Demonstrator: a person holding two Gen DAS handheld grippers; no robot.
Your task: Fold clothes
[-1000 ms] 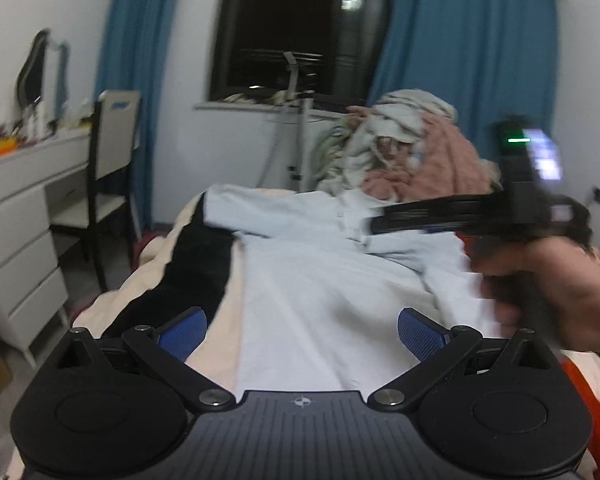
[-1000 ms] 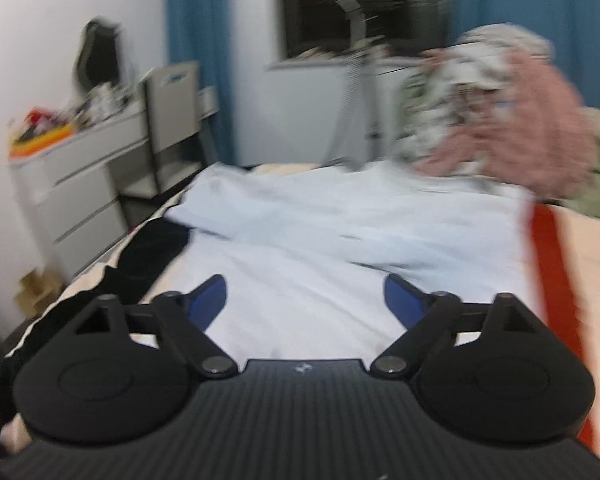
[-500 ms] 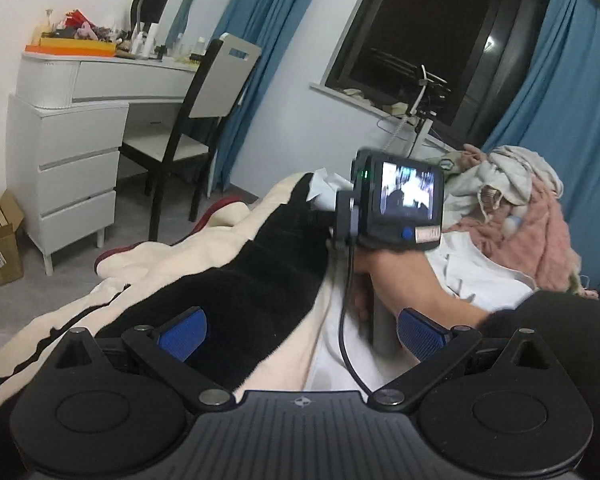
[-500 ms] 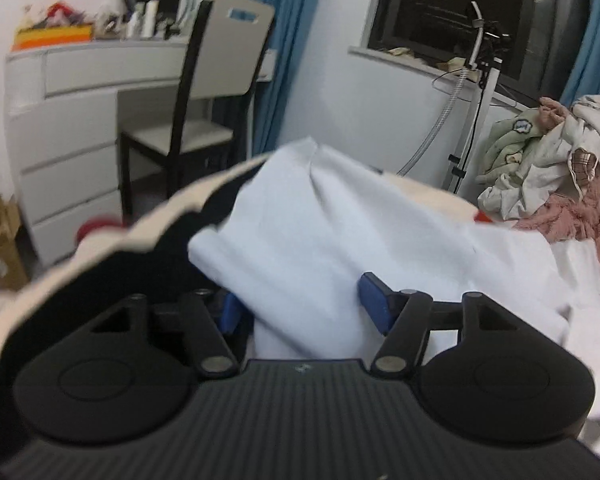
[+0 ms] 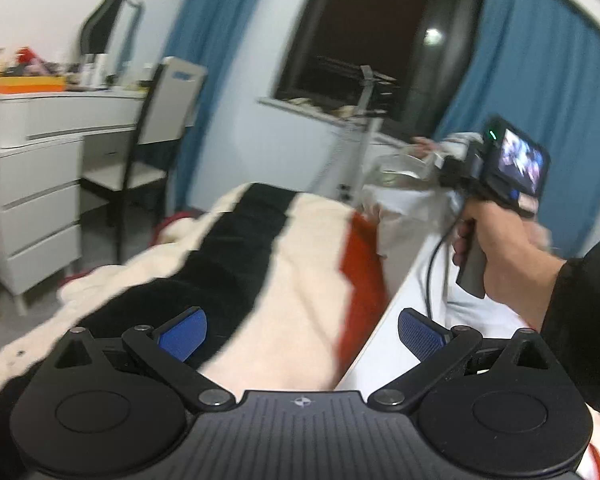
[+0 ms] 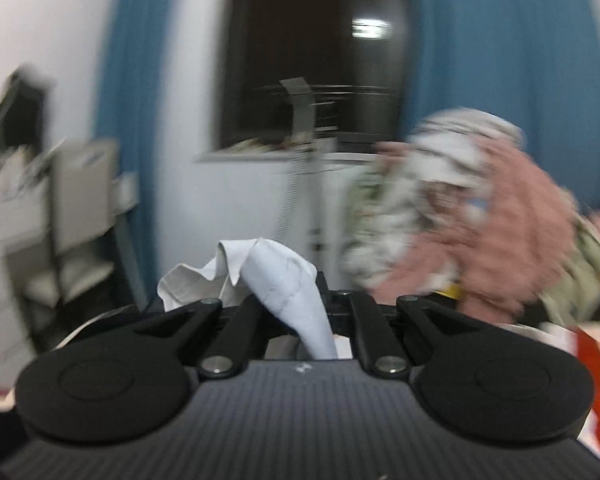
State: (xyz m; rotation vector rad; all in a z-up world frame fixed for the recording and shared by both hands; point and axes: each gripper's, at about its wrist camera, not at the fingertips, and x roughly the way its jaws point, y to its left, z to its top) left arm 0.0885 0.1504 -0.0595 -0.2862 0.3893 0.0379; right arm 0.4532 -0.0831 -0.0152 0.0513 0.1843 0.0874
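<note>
**Right gripper clamped on pale shirt, left gripper spread and empty**

Left wrist view, nearest: left gripper [image 5: 302,330] with its blue pads [image 5: 183,332] wide apart, nothing between them, hovering over the blanket [image 5: 292,280] with cream, black and red stripes. Just right of it, the pale blue shirt [image 5: 416,220] lies on the bed, one edge running along the blanket's red stripe and bunching up farther back. Above the shirt, the right hand [image 5: 496,248] grips the handle of the right gripper [image 5: 500,168], small screen lit, cable hanging down; its fingers are hidden in this view.

Right wrist view, heavy motion blur: right gripper [image 6: 300,312] has jaws drawn together on a fold of the pale blue shirt [image 6: 288,280], cloth sticking up and crumpled between the linkages.

Farther: heap of pink and white laundry [image 6: 480,216] to the right. Left side, white dresser [image 5: 32,184] with clutter on top, chair [image 5: 156,128] pushed in beside it. Back wall: dark window [image 5: 372,40], blue curtains [image 5: 520,92] on both sides.
</note>
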